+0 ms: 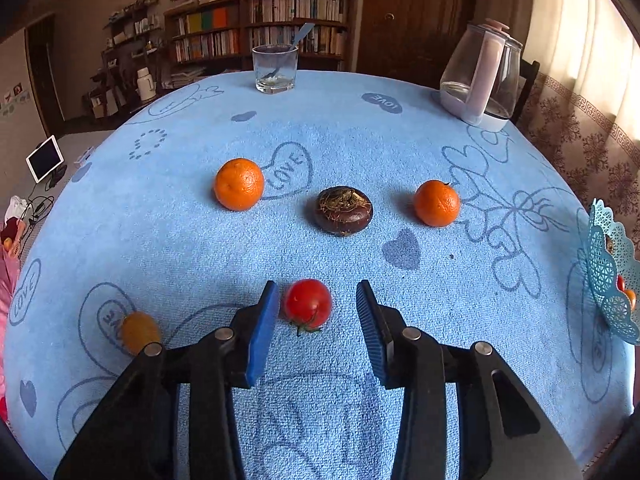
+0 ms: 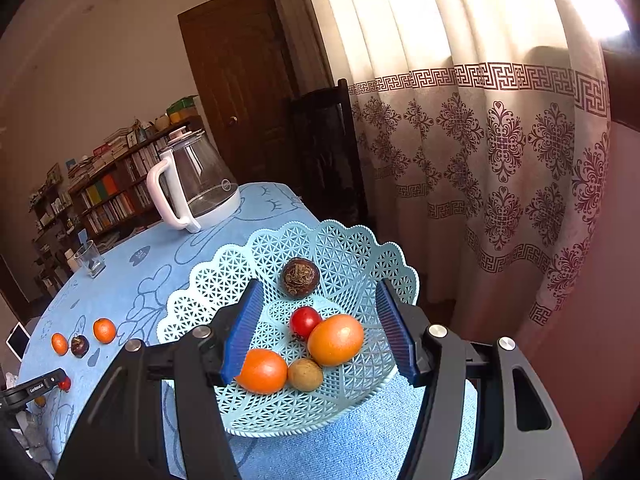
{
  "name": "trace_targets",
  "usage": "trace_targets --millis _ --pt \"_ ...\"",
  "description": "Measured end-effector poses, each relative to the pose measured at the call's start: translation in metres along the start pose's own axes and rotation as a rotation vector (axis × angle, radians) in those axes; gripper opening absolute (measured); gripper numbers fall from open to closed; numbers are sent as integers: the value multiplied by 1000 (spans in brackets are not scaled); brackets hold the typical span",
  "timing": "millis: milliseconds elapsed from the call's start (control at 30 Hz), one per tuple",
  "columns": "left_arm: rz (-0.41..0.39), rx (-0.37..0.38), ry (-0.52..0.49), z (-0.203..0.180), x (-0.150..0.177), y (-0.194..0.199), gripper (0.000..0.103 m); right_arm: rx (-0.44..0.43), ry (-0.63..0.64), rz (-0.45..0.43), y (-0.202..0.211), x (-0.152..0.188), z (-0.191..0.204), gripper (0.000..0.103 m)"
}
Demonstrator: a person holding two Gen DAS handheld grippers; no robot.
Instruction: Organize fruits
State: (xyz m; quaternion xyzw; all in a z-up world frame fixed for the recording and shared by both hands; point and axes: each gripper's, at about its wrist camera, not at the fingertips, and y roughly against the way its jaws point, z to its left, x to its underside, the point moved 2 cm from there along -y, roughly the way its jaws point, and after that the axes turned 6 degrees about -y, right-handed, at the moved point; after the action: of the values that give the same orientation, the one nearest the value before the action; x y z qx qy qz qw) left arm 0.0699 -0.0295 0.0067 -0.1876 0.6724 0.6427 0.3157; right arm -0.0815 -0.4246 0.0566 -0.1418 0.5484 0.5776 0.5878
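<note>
Basket (image 2: 224,276), frame centre: five fruits in; cloth (image 1: 200,240): five left; left gripper (image 1: 318,304) spread around tomato (image 1: 307,303), unpinched; right gripper (image 2: 320,320) spread, empty.

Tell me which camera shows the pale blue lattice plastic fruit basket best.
The right wrist view: the pale blue lattice plastic fruit basket sits centred, with its scalloped rim and the fruit inside visible. The left wrist view catches only a slice of it at the right edge.
</note>
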Motion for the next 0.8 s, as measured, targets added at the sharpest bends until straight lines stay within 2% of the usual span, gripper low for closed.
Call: trace_targets --millis 233,433,600,800 --pt "31 -10 4 1 4 -14 27 0 -1 1 -1 0 -1 60" --pt "1 21 -34 -18 -5 -5 27 0 -2 -1 -1 1 -1 60" --pt "-50 95 -112 -62 -20 13 27 -3 -10 -3 -1 2 -2 60" --pt "-116 224 -244 -135 -34 41 27 -7 -15 -1 -1 2 -3 60"
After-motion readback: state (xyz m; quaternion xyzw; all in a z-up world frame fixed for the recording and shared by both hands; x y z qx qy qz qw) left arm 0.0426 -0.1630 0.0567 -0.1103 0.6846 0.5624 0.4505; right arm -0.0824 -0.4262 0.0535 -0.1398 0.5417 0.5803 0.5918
